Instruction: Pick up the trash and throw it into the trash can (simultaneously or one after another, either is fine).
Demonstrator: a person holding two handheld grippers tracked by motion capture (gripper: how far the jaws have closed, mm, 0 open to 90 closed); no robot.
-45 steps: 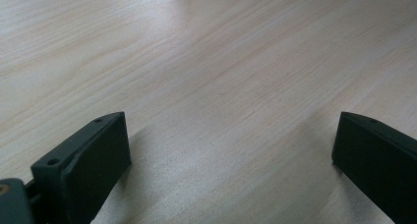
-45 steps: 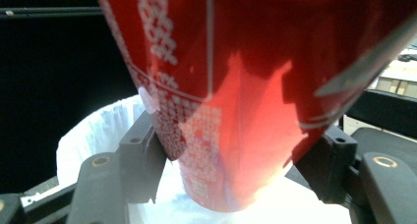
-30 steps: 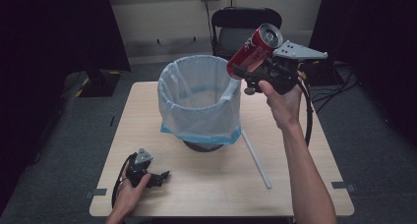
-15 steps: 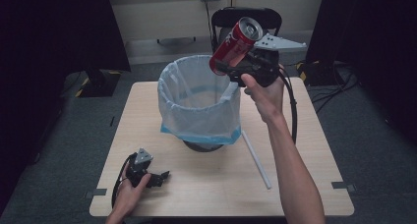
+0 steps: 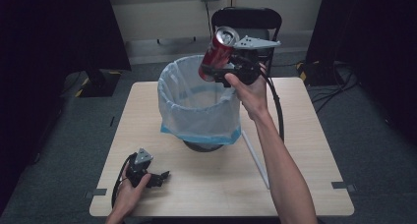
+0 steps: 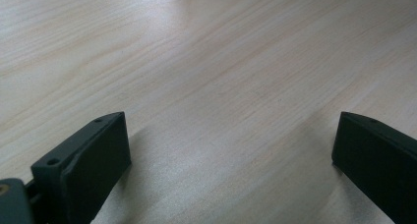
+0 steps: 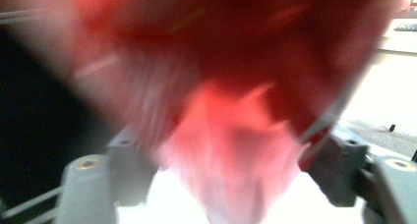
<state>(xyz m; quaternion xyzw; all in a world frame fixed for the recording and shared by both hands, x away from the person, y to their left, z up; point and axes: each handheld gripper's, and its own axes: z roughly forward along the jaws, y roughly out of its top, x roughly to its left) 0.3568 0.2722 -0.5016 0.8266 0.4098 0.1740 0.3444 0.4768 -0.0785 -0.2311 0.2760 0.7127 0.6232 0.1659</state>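
A red drink can (image 5: 219,52) tilts above the far right rim of a bin lined with a pale blue bag (image 5: 196,118). It lies between the jaws of my right gripper (image 5: 215,69), which have just been opening. In the right gripper view the can (image 7: 221,86) is a red smear while the jaws stay sharp, so it seems to be slipping free. My left gripper (image 5: 164,176) rests on the wooden table (image 5: 305,135) at the front left. Its jaws (image 6: 231,150) stand wide open with bare wood between them.
A thin white stick (image 5: 255,157) lies on the table to the right of the bin. A black chair (image 5: 246,17) stands behind the table's far edge. Cables lie on the floor at the right.
My right hand has carried the can leftward, from beside the bin's right side to over its rim. The can now blurs between the jaws. The left gripper has not moved.
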